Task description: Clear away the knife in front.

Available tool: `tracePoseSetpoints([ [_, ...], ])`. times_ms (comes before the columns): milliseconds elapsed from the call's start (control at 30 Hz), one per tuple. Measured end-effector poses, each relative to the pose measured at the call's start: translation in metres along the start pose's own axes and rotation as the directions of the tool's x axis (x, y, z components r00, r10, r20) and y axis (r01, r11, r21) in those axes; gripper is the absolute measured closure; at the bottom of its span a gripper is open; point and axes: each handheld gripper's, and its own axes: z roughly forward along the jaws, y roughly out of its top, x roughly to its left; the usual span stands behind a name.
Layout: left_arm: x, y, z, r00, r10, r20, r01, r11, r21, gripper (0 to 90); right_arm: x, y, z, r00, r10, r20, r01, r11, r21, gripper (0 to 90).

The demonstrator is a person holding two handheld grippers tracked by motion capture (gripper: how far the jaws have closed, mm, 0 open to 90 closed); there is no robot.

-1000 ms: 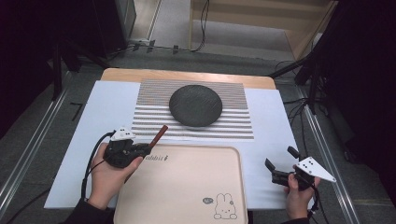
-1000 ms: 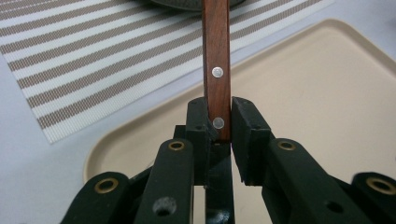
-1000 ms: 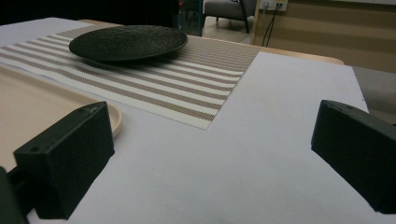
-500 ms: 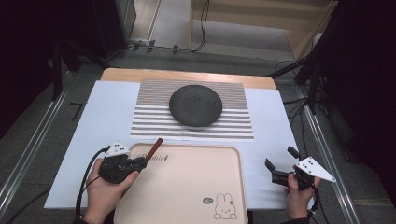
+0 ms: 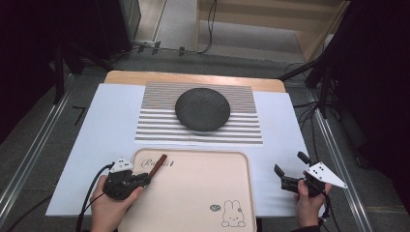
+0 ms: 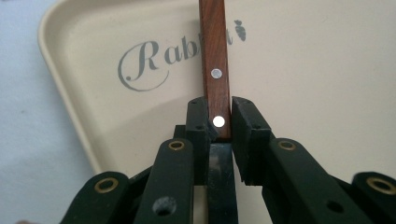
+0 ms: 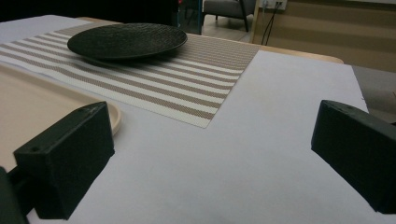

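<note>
Two claws are mine here, and the work sits with the left claw (image 5: 145, 178), whose jaws are clamped on the end of a wooden handle (image 6: 215, 70) with bright metal rivets; what lies at its other end I cannot tell. I hold it low over the near left corner of the tray (image 5: 203, 193), just above the printed lettering, so I judge the carrying mostly done and the setting down and letting go not yet done. My right claw (image 5: 290, 169) hangs wide and empty over the white sheet (image 5: 106, 125) on the bench, well apart from the tray. That tray is smooth, beige, round-cornered, with a rabbit drawing. Beyond it a matte black, finely textured round plate (image 5: 202, 109) rests on a woven striped placemat (image 5: 154, 121).
</note>
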Motion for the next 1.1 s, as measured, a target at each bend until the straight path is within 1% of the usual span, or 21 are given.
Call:
tracePoseSetpoints([
  [100,0.000,0.000,0.000,1.0000,-0.001,-0.008,0.001,1.0000,-0.008,76.9,0.000,0.000,0.000,1.0000,0.002,-0.001,-0.002,1.000,-0.001,0.0],
  [167,0.001,-0.002,0.001,1.0000,-0.004,0.004,0.004,0.9996,-0.026,76.7,-0.001,0.000,0.000,1.0000,0.006,-0.003,-0.006,1.000,-0.003,0.0],
  [200,0.002,-0.002,0.002,1.0000,0.001,0.004,0.000,0.9994,-0.035,76.1,-0.001,0.000,0.000,1.0000,0.008,-0.004,-0.008,1.000,-0.003,0.0],
  [300,0.004,-0.001,-0.001,0.9999,0.010,-0.009,-0.011,0.9973,-0.073,62.8,-0.002,0.000,0.000,0.9999,0.014,-0.004,-0.014,1.000,-0.007,0.0],
  [367,0.005,0.002,-0.007,0.9997,0.024,-0.010,-0.025,0.9920,-0.124,61.0,-0.002,0.000,0.000,0.9999,0.013,-0.003,-0.013,1.000,-0.007,0.0],
  [400,0.004,0.004,-0.010,0.9994,0.034,0.000,-0.034,0.9893,-0.142,65.3,-0.002,0.000,0.001,0.9999,0.010,-0.001,-0.011,1.000,-0.005,0.0],
  [433,0.003,0.007,-0.012,0.9987,0.049,0.010,-0.047,0.9879,-0.148,71.9,-0.002,0.000,0.001,1.0000,0.008,-0.001,-0.008,1.000,-0.003,0.0],
  [467,0.002,0.009,-0.013,0.9971,0.072,0.024,-0.068,0.9860,-0.152,79.7,-0.001,0.000,0.001,1.0000,0.009,-0.001,-0.009,1.000,0.000,0.0],
  [500,0.000,0.012,-0.013,0.9938,0.103,0.043,-0.095,0.9842,-0.149,86.0,-0.001,0.000,0.001,1.0000,0.005,0.001,-0.005,1.000,0.003,0.0],
  [533,-0.002,0.015,-0.011,0.9906,0.123,0.059,-0.114,0.9839,-0.138,89.4,-0.001,0.000,0.001,1.0000,0.007,0.001,-0.007,1.000,0.004,0.0],
  [567,-0.005,0.018,-0.008,0.9876,0.138,0.074,-0.128,0.9836,-0.127,89.5,-0.001,0.000,0.001,1.0000,0.006,0.002,-0.006,1.000,0.005,0.0],
  [667,-0.014,0.026,0.005,0.9767,0.199,0.081,-0.192,0.9779,-0.083,89.7,-0.001,0.000,0.001,1.0000,0.006,0.002,-0.006,1.000,0.006,0.0],
  [700,-0.017,0.028,0.009,0.9735,0.212,0.087,-0.206,0.9762,-0.067,89.7,-0.001,0.000,0.001,1.0000,0.007,0.002,-0.007,1.000,0.007,0.0],
  [733,-0.019,0.029,0.012,0.9719,0.221,0.082,-0.217,0.9750,-0.045,89.7,-0.001,0.000,0.002,1.0000,0.005,0.002,-0.005,1.000,0.006,0.0],
  [800,-0.022,0.030,0.019,0.9738,0.212,0.082,-0.211,0.9773,-0.012,89.8,0.000,0.000,0.002,1.0000,0.002,0.005,-0.002,1.000,0.008,0.0],
  [833,-0.023,0.030,0.021,0.9728,0.220,0.071,-0.221,0.9752,0.005,89.8,0.000,0.000,0.002,1.0000,0.000,0.006,0.000,1.000,0.010,0.0],
  [867,-0.023,0.029,0.023,0.9733,0.220,0.064,-0.222,0.9750,0.015,89.8,0.000,0.000,0.002,1.0000,-0.001,0.007,0.001,1.000,0.010,0.0],
  [933,-0.022,0.028,0.025,0.9744,0.215,0.064,-0.218,0.9755,0.032,89.9,0.000,0.000,0.002,0.9999,0.000,0.010,0.000,1.000,0.012,0.0],
  [1100,-0.020,0.026,0.026,0.9745,0.223,0.020,-0.224,0.9726,0.062,90.0,0.000,0.001,0.003,0.9999,-0.003,0.016,0.002,1.000,0.017,0.0],
])
